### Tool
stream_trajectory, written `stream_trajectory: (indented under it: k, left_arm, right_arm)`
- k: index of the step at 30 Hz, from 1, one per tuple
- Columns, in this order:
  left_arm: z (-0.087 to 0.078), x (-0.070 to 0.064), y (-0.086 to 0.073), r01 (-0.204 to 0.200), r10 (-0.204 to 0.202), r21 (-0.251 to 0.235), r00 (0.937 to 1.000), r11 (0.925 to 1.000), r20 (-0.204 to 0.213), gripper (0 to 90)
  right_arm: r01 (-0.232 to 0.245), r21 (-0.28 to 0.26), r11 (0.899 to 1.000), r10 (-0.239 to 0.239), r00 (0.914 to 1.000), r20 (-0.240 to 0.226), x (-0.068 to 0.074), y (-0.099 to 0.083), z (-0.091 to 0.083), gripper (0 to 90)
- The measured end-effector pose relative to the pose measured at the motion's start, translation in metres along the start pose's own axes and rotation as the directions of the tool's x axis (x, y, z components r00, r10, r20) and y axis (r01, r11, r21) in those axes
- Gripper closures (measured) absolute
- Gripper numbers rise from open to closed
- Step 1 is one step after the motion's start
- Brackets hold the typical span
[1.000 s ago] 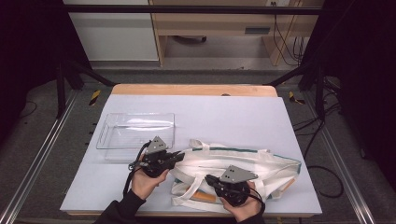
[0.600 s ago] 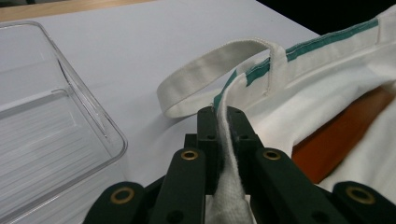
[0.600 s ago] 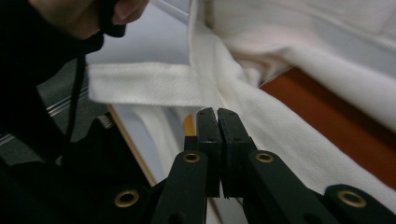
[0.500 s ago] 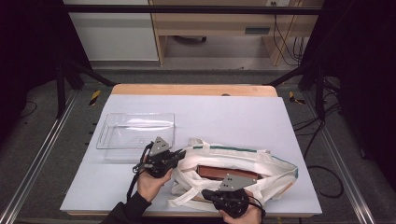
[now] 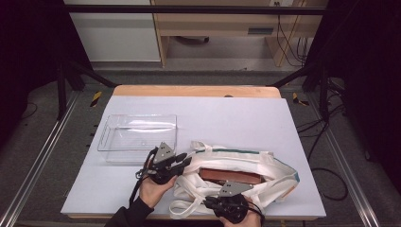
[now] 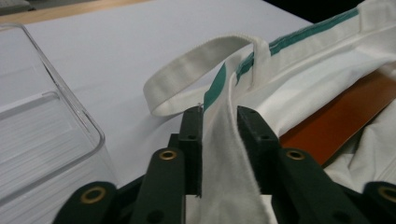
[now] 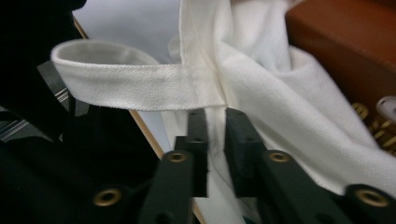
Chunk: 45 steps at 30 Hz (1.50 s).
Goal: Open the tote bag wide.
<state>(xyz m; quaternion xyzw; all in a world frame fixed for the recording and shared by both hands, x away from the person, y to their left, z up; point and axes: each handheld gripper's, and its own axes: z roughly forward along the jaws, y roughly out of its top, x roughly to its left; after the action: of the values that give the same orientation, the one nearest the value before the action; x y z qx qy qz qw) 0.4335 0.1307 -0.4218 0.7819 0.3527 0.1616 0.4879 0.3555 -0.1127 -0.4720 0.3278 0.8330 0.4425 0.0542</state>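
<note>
White table sitting in dark framed rig, wooden bench behind. One clear plastic bin lying at left, empty. One cream tote bag with green stripe lying at near edge, mouth being held open, one brown box lying inside. Left gripper clamping far rim of bag; right gripper pinching near rim fabric beside handle. Two handles lying loose.

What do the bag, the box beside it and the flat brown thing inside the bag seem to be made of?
Bag: woven cream cloth, probably cotton canvas, with visible weave and soft folds. Box: clear hard plastic, glossy, see-through with highlights. Brown thing: smooth reddish-brown surface, perhaps leather or imitation; the look leaves it open.
</note>
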Motion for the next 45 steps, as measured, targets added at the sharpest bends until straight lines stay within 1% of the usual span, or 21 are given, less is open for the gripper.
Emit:
stream_trajectory:
  k: [3, 6, 9, 10, 13, 15, 16, 17, 20, 24, 25, 26, 29, 32, 33, 37, 39, 41, 43, 44, 45]
  left_arm:
    - [-0.012, -0.003, 0.009, -0.003, 0.003, -0.051, 1.0000, 0.9987, 0.003, 65.1]
    - [-0.024, -0.011, 0.015, -0.014, 0.015, -0.081, 0.9998, 0.9966, 0.010, 67.9]
    - [-0.027, -0.019, 0.016, -0.029, 0.031, -0.079, 0.9994, 0.9965, 0.014, 76.0]
    - [-0.024, -0.027, 0.013, -0.047, 0.048, -0.050, 0.9986, 0.9976, 0.022, 79.1]
    - [-0.014, -0.038, 0.003, -0.079, 0.079, 0.007, 0.9965, 0.9969, 0.030, 87.1]
    - [-0.007, -0.043, -0.007, -0.104, 0.102, 0.058, 0.9943, 0.9929, 0.032, 89.8]
    - [-0.007, -0.043, -0.007, -0.104, 0.102, 0.058, 0.9943, 0.9929, 0.032, 90.0]
    - [-0.002, -0.045, -0.017, -0.116, 0.113, 0.100, 0.9931, 0.9882, 0.032, 90.0]
    - [0.002, -0.043, -0.030, -0.118, 0.114, 0.133, 0.9928, 0.9840, 0.035, 90.0]
    - [0.003, -0.042, -0.040, -0.122, 0.118, 0.133, 0.9922, 0.9836, 0.039, 89.9]
    - [0.003, -0.042, -0.040, -0.122, 0.118, 0.133, 0.9922, 0.9836, 0.039, 89.9]
    - [0.003, -0.044, -0.041, -0.127, 0.124, 0.133, 0.9917, 0.9828, 0.036, 89.8]
    - [0.005, -0.044, -0.045, -0.128, 0.124, 0.131, 0.9916, 0.9831, 0.038, 89.8]
    - [0.005, -0.044, -0.046, -0.131, 0.128, 0.127, 0.9912, 0.9832, 0.035, 89.8]
    - [0.005, -0.045, -0.045, -0.133, 0.129, 0.127, 0.9911, 0.9831, 0.033, 89.6]
    - [0.002, -0.045, -0.041, -0.117, 0.113, 0.113, 0.9928, 0.9866, 0.040, 87.6]
    - [0.001, -0.046, -0.039, -0.118, 0.115, 0.107, 0.9927, 0.9872, 0.039, 87.4]
    - [0.002, -0.048, -0.039, -0.126, 0.123, 0.102, 0.9916, 0.9868, 0.040, 87.8]
    - [0.005, -0.048, -0.042, -0.131, 0.128, 0.106, 0.9912, 0.9857, 0.035, 88.3]
    - [0.005, -0.048, -0.042, -0.131, 0.128, 0.106, 0.9912, 0.9857, 0.035, 88.5]
    - [0.007, -0.048, -0.044, -0.129, 0.126, 0.110, 0.9914, 0.9854, 0.036, 88.5]
  right_arm:
    - [0.012, -0.062, 0.998, -0.011, 0.9999, 0.011, 0.000, 0.007, -0.014, 69.7]
    - [0.019, -0.127, 0.992, -0.012, 0.9980, 0.062, -0.005, 0.012, -0.034, 68.9]
    - [-0.006, -0.171, 0.985, 0.029, 0.9908, 0.132, -0.016, 0.014, -0.056, 75.7]
    - [-0.012, -0.174, 0.985, 0.042, 0.9852, 0.166, -0.020, 0.013, -0.063, 77.8]
    - [-0.043, -0.169, 0.985, 0.087, 0.9613, 0.262, -0.032, 0.009, -0.082, 86.1]
    - [-0.052, -0.154, 0.987, 0.099, 0.9432, 0.317, -0.039, 0.006, -0.090, 89.1]
    - [-0.057, -0.136, 0.989, 0.101, 0.9332, 0.345, -0.042, 0.003, -0.093, 89.9]
    - [-0.060, -0.130, 0.990, 0.103, 0.9281, 0.358, -0.044, 0.000, -0.094, 90.0]
    - [-0.087, -0.103, 0.991, 0.119, 0.9202, 0.373, -0.050, -0.011, -0.098, 90.0]
    - [-0.123, -0.051, 0.991, 0.133, 0.9097, 0.393, -0.056, -0.028, -0.099, 90.0]
    - [-0.123, -0.051, 0.991, 0.133, 0.9097, 0.393, -0.056, -0.028, -0.099, 90.0]
    - [-0.137, -0.047, 0.989, 0.145, 0.9064, 0.397, -0.060, -0.037, -0.097, 90.0]
    - [-0.162, -0.045, 0.986, 0.167, 0.9114, 0.376, -0.065, -0.046, -0.094, 90.0]
    - [-0.146, -0.002, 0.989, 0.136, 0.9147, 0.381, -0.068, -0.049, -0.085, 90.0]
    - [-0.152, 0.003, 0.988, 0.139, 0.9137, 0.382, -0.068, -0.050, -0.083, 90.0]
    - [-0.159, -0.003, 0.987, 0.149, 0.9143, 0.377, -0.068, -0.049, -0.084, 90.0]
    - [-0.146, -0.001, 0.989, 0.136, 0.9166, 0.376, -0.068, -0.048, -0.086, 88.5]
    - [-0.109, -0.055, 0.993, 0.121, 0.9309, 0.345, -0.063, -0.039, -0.095, 84.6]
    - [-0.066, -0.118, 0.991, 0.103, 0.9339, 0.342, -0.060, -0.031, -0.102, 81.7]
    - [-0.033, -0.150, 0.988, 0.084, 0.9324, 0.351, -0.059, -0.027, -0.106, 79.7]
    - [-0.033, -0.150, 0.988, 0.084, 0.9324, 0.351, -0.059, -0.027, -0.106, 79.7]
